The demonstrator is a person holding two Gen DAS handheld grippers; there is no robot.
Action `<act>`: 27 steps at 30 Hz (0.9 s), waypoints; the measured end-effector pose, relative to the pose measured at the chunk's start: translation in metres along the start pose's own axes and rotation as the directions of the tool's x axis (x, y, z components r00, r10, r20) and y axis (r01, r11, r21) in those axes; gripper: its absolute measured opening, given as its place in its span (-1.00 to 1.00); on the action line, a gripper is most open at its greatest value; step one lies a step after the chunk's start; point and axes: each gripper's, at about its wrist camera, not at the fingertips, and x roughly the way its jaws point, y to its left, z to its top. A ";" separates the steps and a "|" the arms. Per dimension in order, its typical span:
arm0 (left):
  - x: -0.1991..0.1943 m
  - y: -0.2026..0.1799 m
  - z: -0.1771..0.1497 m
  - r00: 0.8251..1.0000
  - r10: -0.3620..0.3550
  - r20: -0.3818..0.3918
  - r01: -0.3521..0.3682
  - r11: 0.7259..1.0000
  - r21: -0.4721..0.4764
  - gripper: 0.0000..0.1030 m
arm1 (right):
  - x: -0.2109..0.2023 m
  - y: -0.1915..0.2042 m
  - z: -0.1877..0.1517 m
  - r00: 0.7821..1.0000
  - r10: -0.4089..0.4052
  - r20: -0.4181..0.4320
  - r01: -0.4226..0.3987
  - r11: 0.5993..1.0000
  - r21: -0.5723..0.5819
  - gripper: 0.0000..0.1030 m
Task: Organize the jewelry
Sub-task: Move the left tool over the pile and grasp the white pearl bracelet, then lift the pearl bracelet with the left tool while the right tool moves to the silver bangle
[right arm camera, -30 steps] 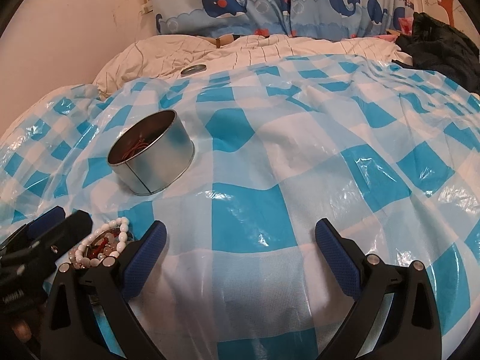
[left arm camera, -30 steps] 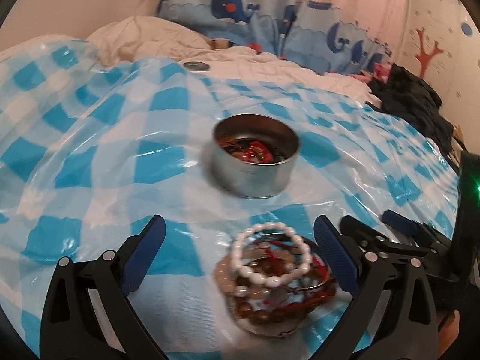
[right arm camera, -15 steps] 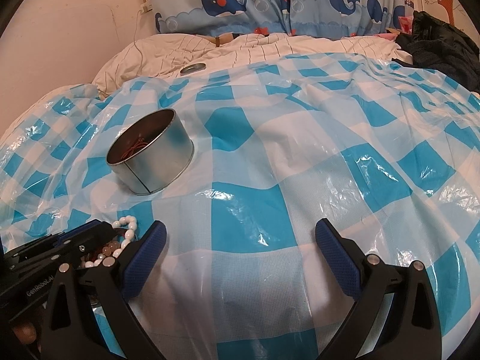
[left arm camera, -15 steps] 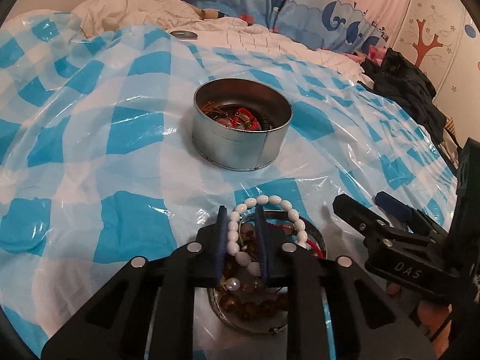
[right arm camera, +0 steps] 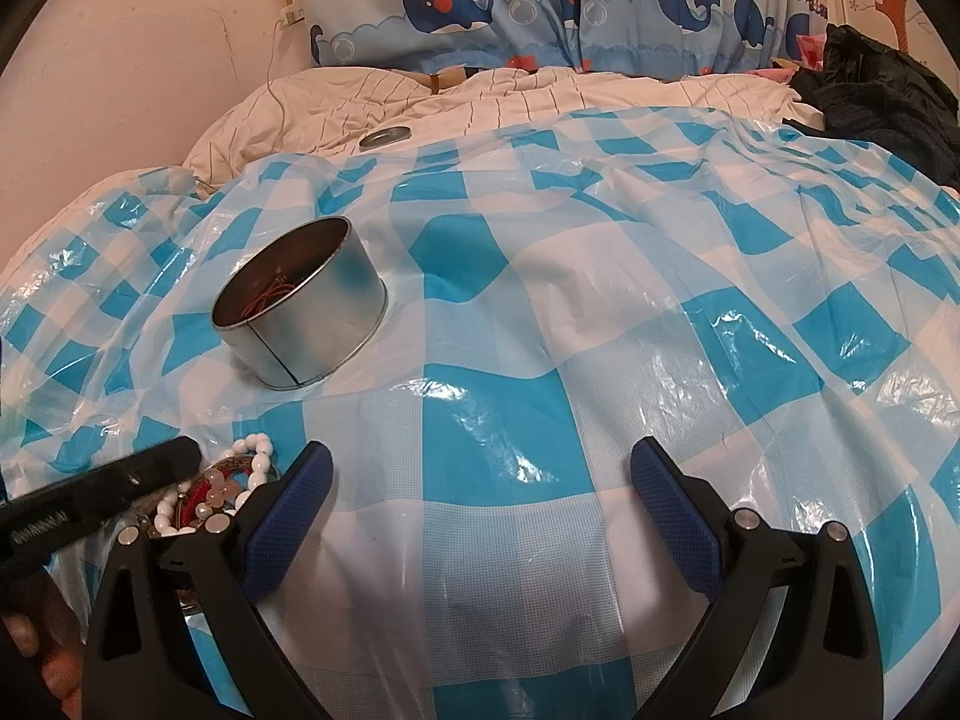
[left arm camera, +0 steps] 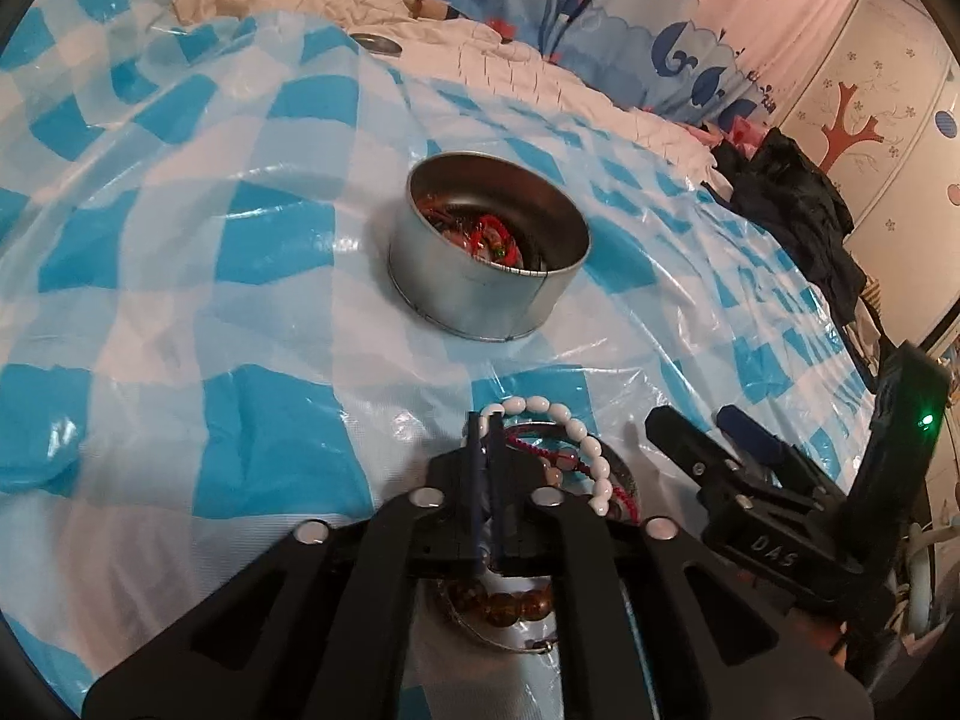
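Note:
My left gripper point(left arm camera: 486, 425) is shut on the left end of a white bead bracelet point(left arm camera: 577, 433). The bracelet lies on top of a small dish heaped with brown and pink beads point(left arm camera: 510, 603) and red cords. Beyond it stands a round metal tin point(left arm camera: 480, 294) holding red-corded jewelry point(left arm camera: 493, 240). In the right wrist view the tin point(right arm camera: 312, 324) is at the left, and the bead heap point(right arm camera: 210, 492) shows beside the dark left gripper point(right arm camera: 180, 453). My right gripper point(right arm camera: 480, 480) stands open over the bare checked sheet, just right of the heap.
A blue-and-white checked plastic sheet point(right arm camera: 600, 330) covers the bed. A round metal lid point(right arm camera: 385, 135) lies on the white quilt behind it. Dark clothing point(right arm camera: 882, 84) is piled at the far right, and a whale-print curtain point(right arm camera: 456, 0) hangs at the back.
The left jaws went from wide open around the heap to shut on the white bracelet, and the gripper tilted and rolled a little. The right gripper stayed still.

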 end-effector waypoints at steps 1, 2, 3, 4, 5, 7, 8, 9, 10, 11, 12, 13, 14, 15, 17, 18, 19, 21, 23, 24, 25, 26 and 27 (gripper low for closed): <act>0.002 0.000 0.000 1.000 -0.001 -0.005 0.001 1.000 -0.002 -0.56 | 0.000 0.000 0.000 1.000 0.000 0.000 0.000 1.000 0.000 0.85; 0.004 0.000 0.000 1.000 -0.010 -0.007 0.010 1.000 -0.006 -0.37 | 0.000 0.000 0.000 1.000 0.000 0.000 0.000 1.000 0.000 0.85; 0.006 -0.001 -0.001 1.000 -0.014 -0.005 0.014 1.000 -0.007 -0.29 | 0.000 0.000 0.000 1.000 0.000 0.000 0.000 1.000 0.000 0.85; 0.008 -0.005 -0.001 1.000 -0.008 -0.004 0.008 1.000 0.004 -0.26 | 0.000 0.000 0.000 1.000 0.000 -0.001 0.000 1.000 0.000 0.85; 0.009 -0.008 -0.002 1.000 -0.002 -0.006 0.002 1.000 0.019 -0.24 | 0.000 0.000 0.000 1.000 0.000 -0.001 0.000 1.000 0.000 0.85; 0.013 -0.015 -0.003 1.000 0.003 -0.015 -0.002 0.999 0.052 -0.24 | 0.000 0.000 0.000 1.000 0.000 0.000 0.000 1.000 0.000 0.85; 0.014 -0.016 -0.003 1.000 0.008 -0.018 -0.007 0.998 0.060 -0.27 | 0.000 0.000 0.000 1.000 0.000 0.000 0.000 1.000 0.000 0.85; 0.014 -0.017 -0.003 1.000 0.008 -0.021 -0.006 0.998 0.066 -0.43 | 0.000 0.000 0.000 1.000 0.000 -0.001 0.000 1.000 0.000 0.85; 0.014 -0.016 -0.002 1.000 -0.005 -0.026 0.006 0.998 0.058 -0.54 | 0.000 0.000 0.000 1.000 0.000 -0.001 0.000 1.000 0.000 0.85; 0.013 -0.013 -0.001 0.999 -0.036 -0.032 0.037 0.999 0.035 -0.58 | 0.000 0.000 0.000 1.000 -0.001 -0.001 0.001 1.000 0.000 0.85; 0.011 -0.009 0.001 0.996 -0.081 -0.030 0.081 0.997 -0.001 -0.76 | 0.000 0.000 0.000 1.000 -0.001 -0.001 0.001 1.000 -0.001 0.85; 0.009 -0.007 0.002 0.995 -0.099 -0.025 0.098 0.995 -0.018 -0.81 | 0.000 0.000 0.000 1.000 -0.001 -0.001 0.001 1.000 0.000 0.85; 0.006 -0.005 0.003 0.993 -0.117 -0.019 0.117 0.993 -0.033 -0.84 | 0.000 0.000 0.000 1.000 -0.001 -0.001 0.001 1.000 0.000 0.85; 0.002 -0.003 0.005 0.991 -0.134 -0.008 0.134 0.990 -0.046 -0.88 | 0.000 0.000 0.000 1.000 -0.002 -0.001 0.002 1.000 -0.001 0.85; -0.003 -0.001 0.007 0.989 -0.149 0.013 0.150 0.987 -0.060 -0.88 | 0.000 0.000 0.000 1.000 -0.002 -0.001 0.002 1.000 -0.001 0.85; -0.006 0.000 0.007 0.987 -0.158 0.021 0.159 0.985 -0.065 -0.88 | 0.000 0.000 0.000 1.000 -0.001 -0.001 0.001 1.000 -0.001 0.85; -0.009 0.001 0.009 0.985 -0.167 0.034 0.169 0.983 -0.073 -0.88 | 0.000 0.001 0.000 1.000 -0.001 -0.001 0.001 1.000 0.000 0.85; -0.013 0.003 0.010 0.984 -0.169 0.050 0.173 0.982 -0.078 -0.88 | 0.000 0.001 0.000 1.000 -0.002 -0.001 0.002 1.000 -0.001 0.85; -0.019 0.006 0.014 0.984 -0.166 0.070 0.172 0.981 -0.087 -0.88 | 0.000 0.000 0.000 1.000 -0.001 -0.001 0.001 1.000 0.000 0.85; -0.022 0.008 0.015 0.984 -0.162 0.078 0.169 0.981 -0.092 -0.88 | 0.000 0.000 0.000 1.000 0.000 0.000 0.000 1.000 0.000 0.85; -0.025 0.011 0.017 0.984 -0.151 0.089 0.160 0.982 -0.097 -0.88 | 0.000 0.000 0.000 1.000 0.001 0.002 -0.001 1.000 0.001 0.85; -0.028 0.014 0.018 0.985 -0.141 0.097 0.151 0.983 -0.105 -0.88 | -0.001 -0.001 0.000 1.000 0.007 0.007 -0.007 1.000 0.003 0.85; -0.031 0.019 0.019 0.986 -0.130 0.103 0.142 0.983 -0.113 -0.88 | -0.002 -0.002 0.000 1.000 0.014 0.011 -0.014 1.000 0.006 0.85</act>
